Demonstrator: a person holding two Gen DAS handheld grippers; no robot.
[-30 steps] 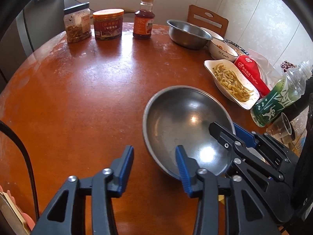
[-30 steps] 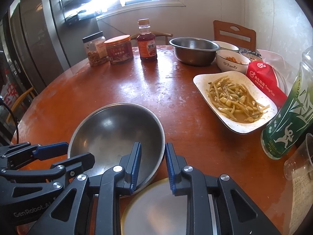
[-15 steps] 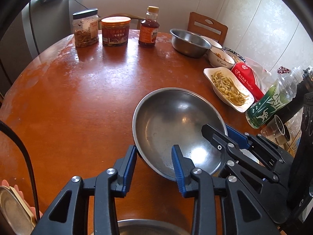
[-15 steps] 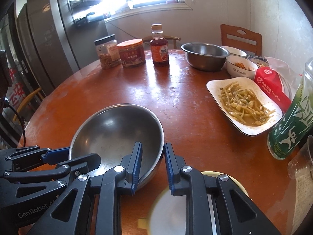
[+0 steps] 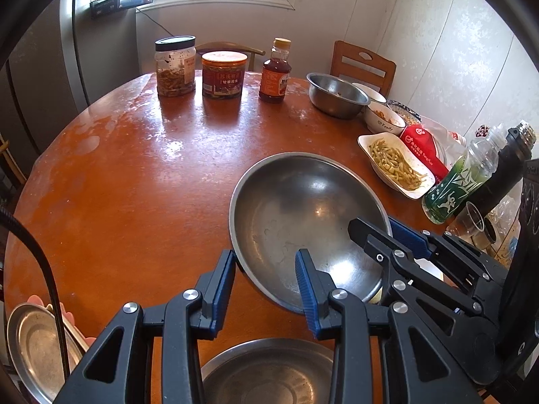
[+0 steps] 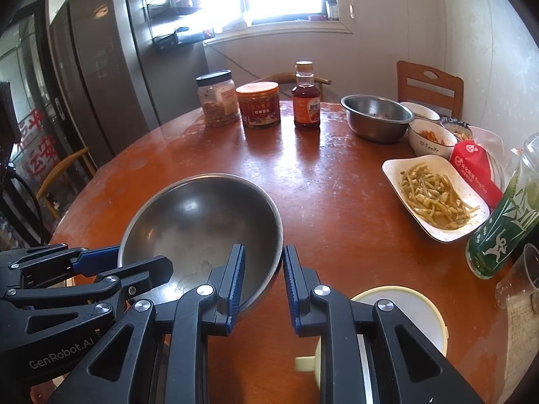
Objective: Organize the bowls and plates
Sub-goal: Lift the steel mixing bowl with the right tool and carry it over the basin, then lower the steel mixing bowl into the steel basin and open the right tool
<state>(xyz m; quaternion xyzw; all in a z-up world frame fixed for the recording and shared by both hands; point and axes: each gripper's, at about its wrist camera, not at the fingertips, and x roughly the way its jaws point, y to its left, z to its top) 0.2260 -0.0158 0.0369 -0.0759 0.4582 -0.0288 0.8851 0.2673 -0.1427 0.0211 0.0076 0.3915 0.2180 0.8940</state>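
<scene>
You hold the big metal bowl (image 5: 303, 222) up over the round brown table (image 5: 134, 175), near its front edge. It tips a little. Both of your tongs grip its rim. Your left tongs (image 5: 266, 282) are clamped on the near rim, with one blue pad inside the bowl and one outside. Your right tongs (image 6: 261, 279) are clamped on the other side of the rim in the same way.

Right under your left tongs sits a flat metal plate (image 5: 269, 373). More metal plates (image 5: 30, 343) show at the low left corner. Under your right tongs is a pale round lid (image 6: 417, 313).

Farther off to the right is a white dish of yellow strips (image 6: 434, 198), a red pack (image 6: 475, 171) and a green bottle (image 6: 502, 225). At the far side stand two jars (image 5: 198, 67), a sauce bottle (image 5: 276, 74) and a small metal bowl (image 5: 337, 96).
</scene>
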